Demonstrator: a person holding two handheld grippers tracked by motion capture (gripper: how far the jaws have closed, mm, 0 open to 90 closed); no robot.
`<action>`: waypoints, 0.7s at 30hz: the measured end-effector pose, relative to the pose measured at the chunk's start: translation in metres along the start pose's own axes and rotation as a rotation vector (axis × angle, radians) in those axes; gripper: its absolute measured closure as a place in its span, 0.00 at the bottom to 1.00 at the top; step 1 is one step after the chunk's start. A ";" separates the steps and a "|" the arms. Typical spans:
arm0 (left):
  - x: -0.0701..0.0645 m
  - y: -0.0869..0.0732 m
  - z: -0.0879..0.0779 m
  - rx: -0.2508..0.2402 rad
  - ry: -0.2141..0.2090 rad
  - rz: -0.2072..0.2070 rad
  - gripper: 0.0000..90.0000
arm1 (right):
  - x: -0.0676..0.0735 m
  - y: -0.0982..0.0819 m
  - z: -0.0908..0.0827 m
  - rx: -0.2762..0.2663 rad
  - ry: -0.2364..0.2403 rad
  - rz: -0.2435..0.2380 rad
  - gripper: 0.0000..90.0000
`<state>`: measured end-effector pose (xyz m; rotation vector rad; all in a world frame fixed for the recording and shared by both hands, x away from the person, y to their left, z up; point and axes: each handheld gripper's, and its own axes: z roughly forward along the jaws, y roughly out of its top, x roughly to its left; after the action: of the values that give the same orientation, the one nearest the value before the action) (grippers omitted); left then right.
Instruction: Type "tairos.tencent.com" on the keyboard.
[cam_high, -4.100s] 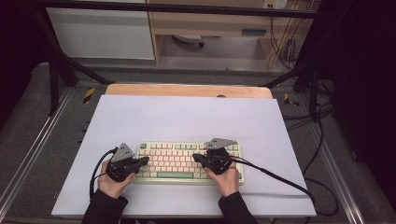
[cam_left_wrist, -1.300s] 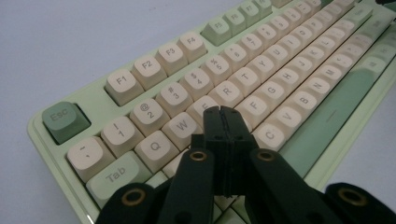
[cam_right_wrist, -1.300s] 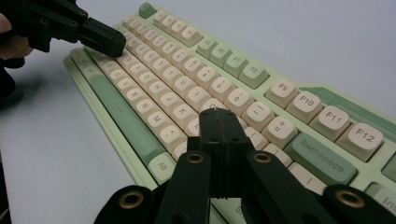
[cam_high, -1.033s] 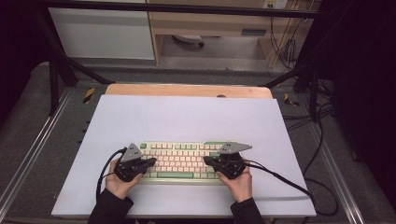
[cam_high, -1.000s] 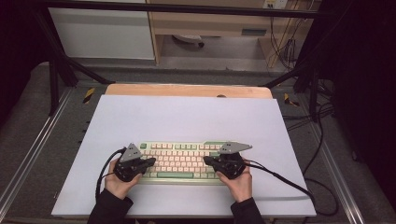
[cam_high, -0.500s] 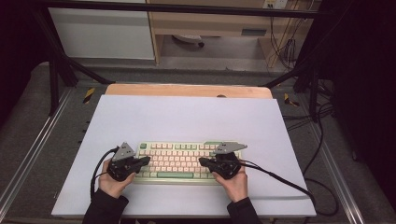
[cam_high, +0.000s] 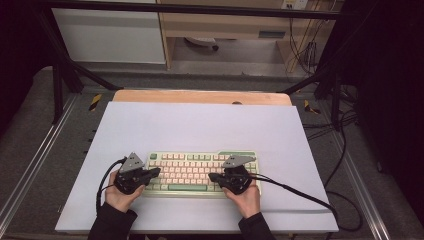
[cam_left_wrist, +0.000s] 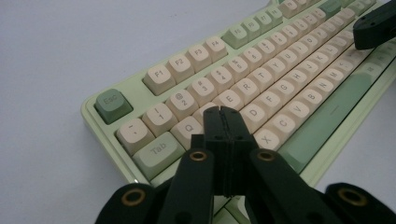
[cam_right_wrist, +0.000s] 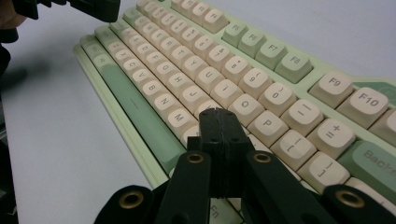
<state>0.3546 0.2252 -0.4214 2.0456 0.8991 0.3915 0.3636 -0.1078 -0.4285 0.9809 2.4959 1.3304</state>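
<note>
A pale green keyboard (cam_high: 200, 172) with cream keys lies on the white sheet (cam_high: 200, 125) near the front edge. My left gripper (cam_high: 156, 171) is shut and empty, its tips over the keyboard's left end. In the left gripper view the closed tips (cam_left_wrist: 222, 109) hover just above the keys near W and S on the keyboard (cam_left_wrist: 280, 70). My right gripper (cam_high: 212, 176) is shut too, pointing left over the right half. In the right gripper view its tips (cam_right_wrist: 217, 112) sit above the keys near K and L of the keyboard (cam_right_wrist: 210, 65).
A wooden table edge (cam_high: 200, 96) shows behind the white sheet. The right gripper's black cable (cam_high: 300, 192) trails off to the right across the sheet. Metal frame rails (cam_high: 30, 170) run along both sides, with cabinets and loose cables beyond.
Both hands have drifted slightly to the left along the keyboard. Both pairs of jaws stay shut.
</note>
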 end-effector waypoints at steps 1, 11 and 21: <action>0.000 0.000 0.000 0.000 0.000 0.000 1.00 | 0.001 -0.001 0.001 0.005 -0.002 0.006 1.00; 0.000 0.000 0.000 0.000 0.000 0.001 1.00 | 0.001 -0.004 0.005 0.027 -0.011 0.000 1.00; -0.002 0.002 0.000 -0.006 -0.005 0.004 1.00 | 0.002 -0.003 0.000 0.004 -0.016 -0.012 1.00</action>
<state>0.3539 0.2229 -0.4193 2.0420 0.8901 0.3913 0.3607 -0.1078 -0.4305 0.9714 2.4901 1.3091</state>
